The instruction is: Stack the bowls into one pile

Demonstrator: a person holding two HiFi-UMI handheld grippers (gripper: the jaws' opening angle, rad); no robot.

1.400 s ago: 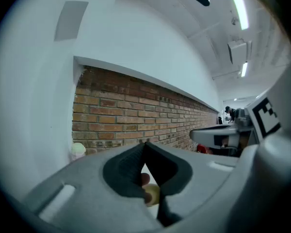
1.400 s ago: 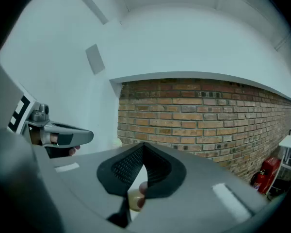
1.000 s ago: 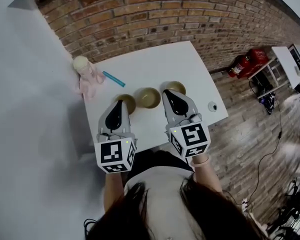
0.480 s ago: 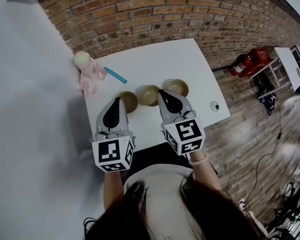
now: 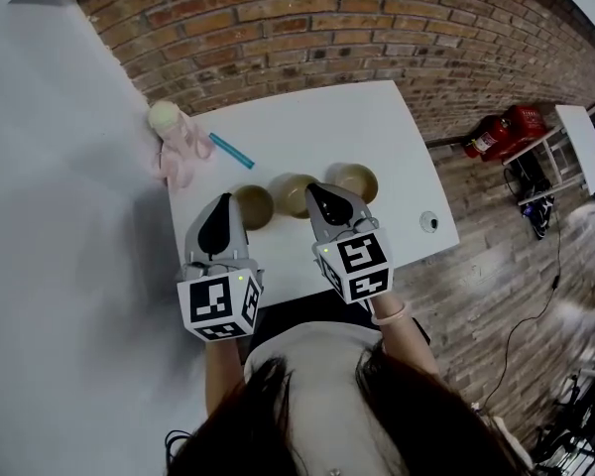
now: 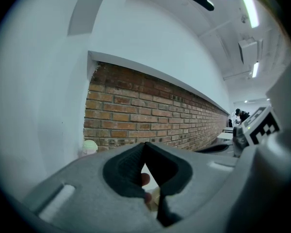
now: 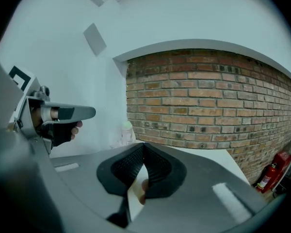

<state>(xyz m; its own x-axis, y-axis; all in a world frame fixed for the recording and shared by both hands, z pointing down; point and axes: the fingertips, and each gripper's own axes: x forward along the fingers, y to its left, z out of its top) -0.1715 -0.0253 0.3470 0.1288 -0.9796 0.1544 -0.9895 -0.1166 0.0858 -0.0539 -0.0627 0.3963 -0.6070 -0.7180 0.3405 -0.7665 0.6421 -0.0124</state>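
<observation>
1. While the three tan bowls sit unstacked in a row on the near half of the white table (image 5: pixel 327 127), both of my grippers hover over them.
2. Compared with a second ago, my right gripper (image 5: pixel 313 190) has slid left and lower. It has left the right bowl (image 5: pixel 356 181), which now shows whole, and its tip overlaps the right edge of the middle bowl (image 5: pixel 289 194).
3. My left gripper (image 5: pixel 222 202) has barely shifted and sits just left of the left bowl (image 5: pixel 255 206).
4. Both grippers are clenched with their tips meeting, and nothing is gripped in either.
5. A pale doll (image 5: pixel 176 142) and a blue stick (image 5: pixel 230 151) lie at the far left, as before.
6. The only print I can make out is the black-and-white square markers on the left cube (image 5: pixel 219 306) and the right cube (image 5: pixel 358 265).
</observation>
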